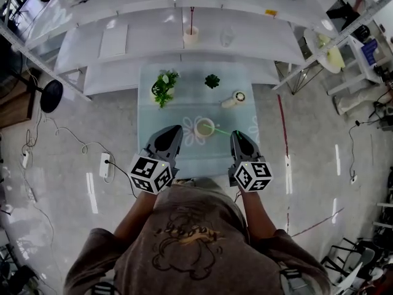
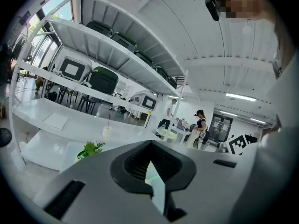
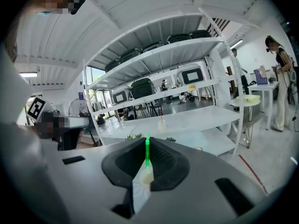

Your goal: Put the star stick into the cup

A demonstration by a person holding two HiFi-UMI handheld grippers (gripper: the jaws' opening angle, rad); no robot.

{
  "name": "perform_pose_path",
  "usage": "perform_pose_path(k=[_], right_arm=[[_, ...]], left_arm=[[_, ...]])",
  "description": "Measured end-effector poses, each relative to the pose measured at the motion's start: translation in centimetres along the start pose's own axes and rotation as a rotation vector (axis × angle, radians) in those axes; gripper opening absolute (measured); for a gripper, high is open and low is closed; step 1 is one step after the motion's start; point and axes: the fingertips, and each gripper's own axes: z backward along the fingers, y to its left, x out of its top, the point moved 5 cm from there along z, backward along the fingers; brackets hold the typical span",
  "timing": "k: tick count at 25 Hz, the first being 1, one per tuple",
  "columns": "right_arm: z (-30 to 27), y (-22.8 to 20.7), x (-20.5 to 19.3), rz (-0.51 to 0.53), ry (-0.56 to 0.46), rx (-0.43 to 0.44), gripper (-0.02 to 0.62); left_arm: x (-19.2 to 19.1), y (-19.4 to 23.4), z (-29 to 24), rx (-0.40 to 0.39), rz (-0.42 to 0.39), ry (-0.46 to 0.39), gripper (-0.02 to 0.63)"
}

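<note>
Head view, table: a small glass-topped table [image 1: 150, 118] stands in front of the person. At its far side are a leafy potted plant [image 1: 164, 88], a smaller dark plant [image 1: 212, 80] and a white round gadget [image 1: 234, 99].
Cup: the pale cup [image 1: 204, 128] stands upright near the table's middle, between the two gripper tips.
Star stick: the thin green star stick [image 1: 222, 132] shows as a slanted line from the cup's mouth to the tip of the right gripper. Whether its far end is already inside the cup or only over the rim I cannot tell, and the star itself is too small to make out.
Right gripper: the right gripper [image 1: 238, 137] has its jaws drawn in to a narrow slit. In the right gripper view the green shaft stands up through that slit, with the cup just beyond. I judge it clamped on the stick near the outer end.
Left gripper: the left gripper [image 1: 177, 129] hovers just left of the cup, jaws together and nothing between them. Only table top and a glimpse of green show through its slit.
Handling: the stick looks very light, slim and smooth, probably stiff plastic. It is likely to swivel between the pads if pinched at one spot only.
Where to hold: on the plain shaft, a little in from the end, leaving the free end clear to drop into the cup.
Risk: the cup looks light, and a stick levering on its rim could tip it.
</note>
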Motion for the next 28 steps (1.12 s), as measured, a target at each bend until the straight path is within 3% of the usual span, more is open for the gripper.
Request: perform_pose_path(k=[15,28], right_arm=[[-4.8,-2.2,-4.2,-0.016,0.104,0.04,0.023],[-6.1,-3.2,-6.7,-0.097,0.123,0.046,0.025]], left_arm=[[-0.6,1.4,-0.9,0.055,-0.002,0.037,0.021],[-1.4,1.6,-1.2,0.077,0.006,0.06,0.021]])
